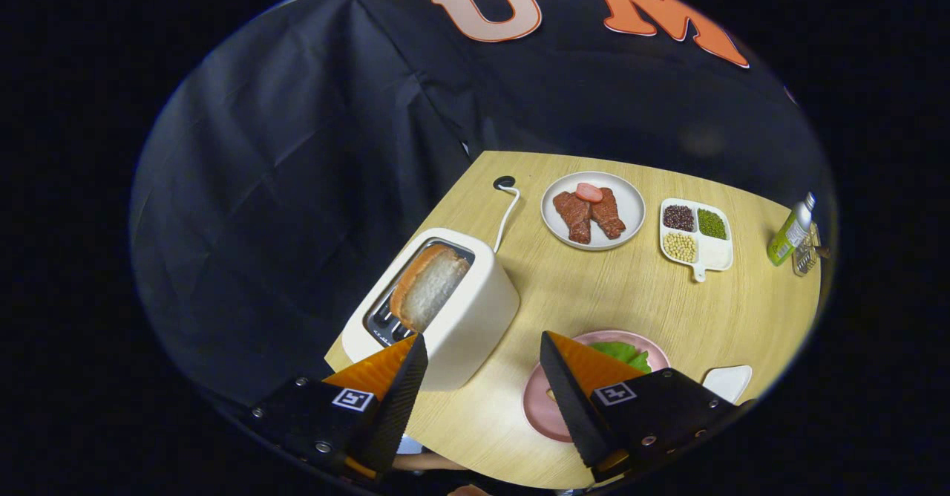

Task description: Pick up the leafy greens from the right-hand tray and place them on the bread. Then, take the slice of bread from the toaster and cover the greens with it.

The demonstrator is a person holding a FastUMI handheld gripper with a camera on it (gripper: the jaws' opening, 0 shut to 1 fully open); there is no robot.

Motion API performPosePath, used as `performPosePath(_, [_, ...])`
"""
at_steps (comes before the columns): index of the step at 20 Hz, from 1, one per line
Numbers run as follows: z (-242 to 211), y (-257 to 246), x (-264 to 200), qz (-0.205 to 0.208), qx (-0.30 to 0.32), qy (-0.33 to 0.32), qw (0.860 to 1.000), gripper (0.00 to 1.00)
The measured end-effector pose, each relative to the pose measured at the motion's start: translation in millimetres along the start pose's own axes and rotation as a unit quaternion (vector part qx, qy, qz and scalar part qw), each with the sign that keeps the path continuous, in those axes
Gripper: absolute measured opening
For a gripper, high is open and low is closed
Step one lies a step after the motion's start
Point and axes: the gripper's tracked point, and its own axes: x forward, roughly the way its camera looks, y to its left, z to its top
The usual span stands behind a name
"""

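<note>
While the gripper (482, 347) hangs above the wooden bench (616, 295), its two fingers (404, 377) stand wide apart and hold nothing. The white toaster (460, 318) sits just ahead of the left finger, with a slice of bread (430, 284) standing upright in its slot, crust toward the toaster's far edge. A white cord (508, 217) runs from behind the toaster to a dark round port (504, 182) in the bench.

To the right of the toaster, a pink plate (536, 399) lies partly behind the right finger; leafy greens (622, 353) show on it past the fingertip, and whatever lies beneath them is hidden. Further right of the toaster, a white tray (729, 381) is mostly covered by the gripper body, and its contents cannot be made out.

Beyond the toaster, a grey plate (627, 203) carries two dark red slabs of meat (590, 215) with a pink round slice (588, 192) on top. Right of that plate, a white divided dish (709, 255) holds dark beans, green beans and pale yellow beans in three sections, the fourth bare. At the bench's far right corner stand a green bottle (791, 231) and a small clear object (806, 257), too distorted to identify.
</note>
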Motion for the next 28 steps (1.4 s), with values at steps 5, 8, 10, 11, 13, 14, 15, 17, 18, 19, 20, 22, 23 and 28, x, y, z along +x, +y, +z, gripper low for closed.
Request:
performPosePath(5, [16,27,9,0.007,-0.006,0.009,1.0,0.92])
performPosePath(8, [22,40,21,0.01,0.0,0.021,1.0,0.92])
performPosePath(10, [26,46,29,0.005,0.012,0.028,1.0,0.92])
performPosePath(11, [26,50,35,0.007,0.017,0.035,0.999,0.92])
performPosePath(13, [26,55,44,0.006,0.021,0.045,0.999,0.92])
performPosePath(14, [28,56,48,0.003,0.021,0.048,0.999,0.92])
performPosePath(15, [28,58,50,0.001,0.019,0.053,0.998,0.92])
performPosePath(17, [29,62,55,-0.004,0.018,0.061,0.998,0.9])
performPosePath(18, [30,63,60,-0.009,0.018,0.063,0.998,0.89])
performPosePath(19, [30,62,62,-0.015,0.016,0.066,0.998,0.89])
performPosePath(20, [30,61,66,-0.02,0.013,0.071,0.997,0.89])
performPosePath(22, [26,61,73,-0.026,0.017,0.081,0.996,0.87])
performPosePath(23, [25,60,76,-0.03,0.021,0.086,0.996,0.84])
performPosePath(28, [18,51,91,-0.044,0.039,0.108,0.992,0.65])
